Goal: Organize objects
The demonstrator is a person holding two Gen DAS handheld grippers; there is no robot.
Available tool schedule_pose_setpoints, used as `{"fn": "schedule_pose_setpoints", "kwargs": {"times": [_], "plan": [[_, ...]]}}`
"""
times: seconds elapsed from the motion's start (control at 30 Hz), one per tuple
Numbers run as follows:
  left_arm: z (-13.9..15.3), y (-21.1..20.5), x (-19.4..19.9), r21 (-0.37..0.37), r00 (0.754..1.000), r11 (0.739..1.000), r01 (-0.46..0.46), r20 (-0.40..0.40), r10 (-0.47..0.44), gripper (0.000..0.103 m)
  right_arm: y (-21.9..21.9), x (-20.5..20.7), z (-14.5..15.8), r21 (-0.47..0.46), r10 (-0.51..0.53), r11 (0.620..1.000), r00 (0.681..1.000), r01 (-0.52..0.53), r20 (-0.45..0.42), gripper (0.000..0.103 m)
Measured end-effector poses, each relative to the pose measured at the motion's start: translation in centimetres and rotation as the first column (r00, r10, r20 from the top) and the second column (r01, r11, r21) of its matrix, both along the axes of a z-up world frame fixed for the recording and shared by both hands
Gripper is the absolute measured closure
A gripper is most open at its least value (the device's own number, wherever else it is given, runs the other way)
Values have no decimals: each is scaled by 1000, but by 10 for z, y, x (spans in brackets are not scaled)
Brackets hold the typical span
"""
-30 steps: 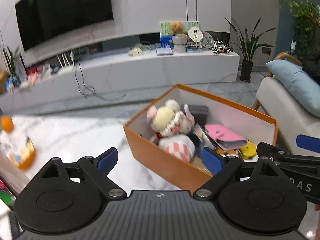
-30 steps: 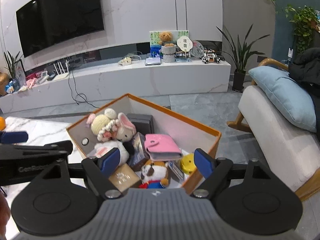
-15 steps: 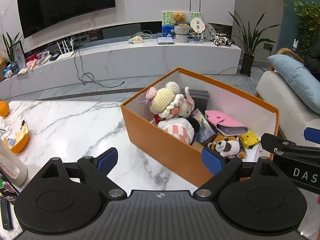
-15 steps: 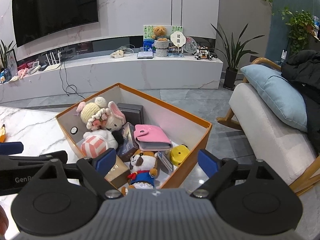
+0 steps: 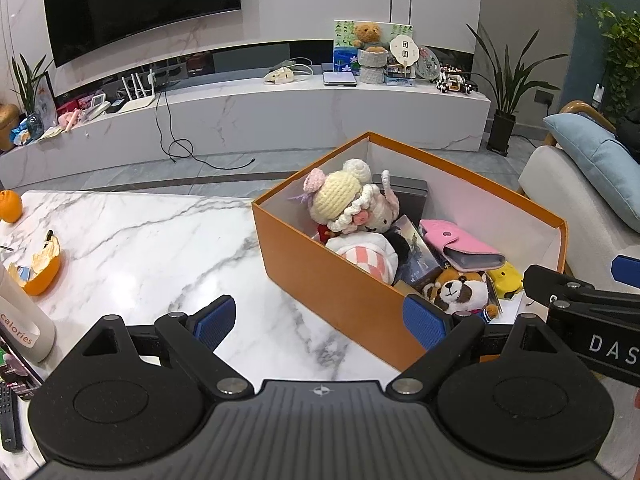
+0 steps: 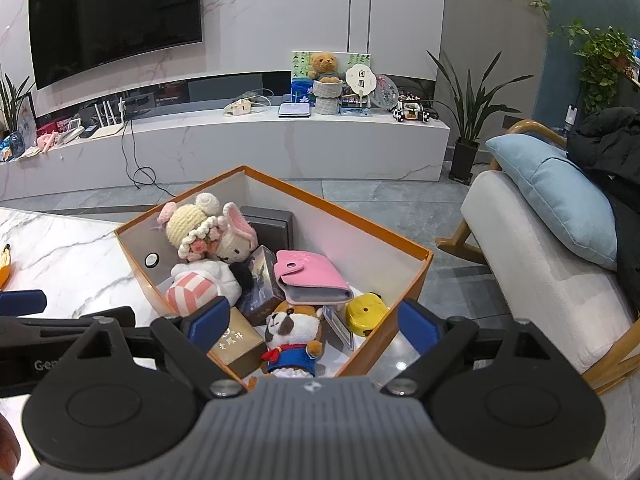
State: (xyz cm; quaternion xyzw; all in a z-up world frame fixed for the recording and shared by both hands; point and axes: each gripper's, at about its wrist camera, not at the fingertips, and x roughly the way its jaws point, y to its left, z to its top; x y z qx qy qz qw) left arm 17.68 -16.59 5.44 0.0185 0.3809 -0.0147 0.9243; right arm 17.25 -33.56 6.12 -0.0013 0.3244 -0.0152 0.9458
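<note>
An orange box [image 5: 332, 276] [image 6: 425, 276] stands on the marble table [image 5: 140, 248], filled with toys. Inside lie a crochet doll [image 5: 340, 200] [image 6: 196, 224], a pink wallet [image 5: 460, 246] [image 6: 312, 278], a plush dog [image 5: 460, 288] [image 6: 294, 328], a yellow toy [image 6: 364, 312] and a tan carton [image 6: 236, 340]. My right gripper [image 6: 313, 324] hovers over the box's near end. Its jaws are opening, with the plush dog below them and no pad touching it. My left gripper [image 5: 319, 318] is open and holds nothing, above the table at the box's near wall.
An orange [image 5: 10, 206], orange peel [image 5: 40, 268], a white bottle [image 5: 24, 320] and a remote [image 5: 10, 416] sit at the table's left. A pale armchair with a blue cushion [image 6: 560, 200] stands right of the box. A TV console [image 5: 280, 112] lines the far wall.
The right gripper's jaws have spread wider over the plush dog. The left view was blurred a second ago and is now steady. Nothing in the box has moved.
</note>
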Motion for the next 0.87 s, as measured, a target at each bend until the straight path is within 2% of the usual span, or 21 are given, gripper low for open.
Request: {"fn": "schedule_pose_setpoints", "kwargs": {"times": [0.7, 0.87], "plan": [[-1, 3, 1, -21, 1000, 1000, -11, 2, 11, 0, 2, 1, -3, -14, -1, 1000, 1000, 1, -8, 11], [-1, 3, -2, -15, 1000, 1000, -6, 24, 6, 0, 3, 1, -4, -14, 1, 1000, 1000, -1, -7, 11]]}}
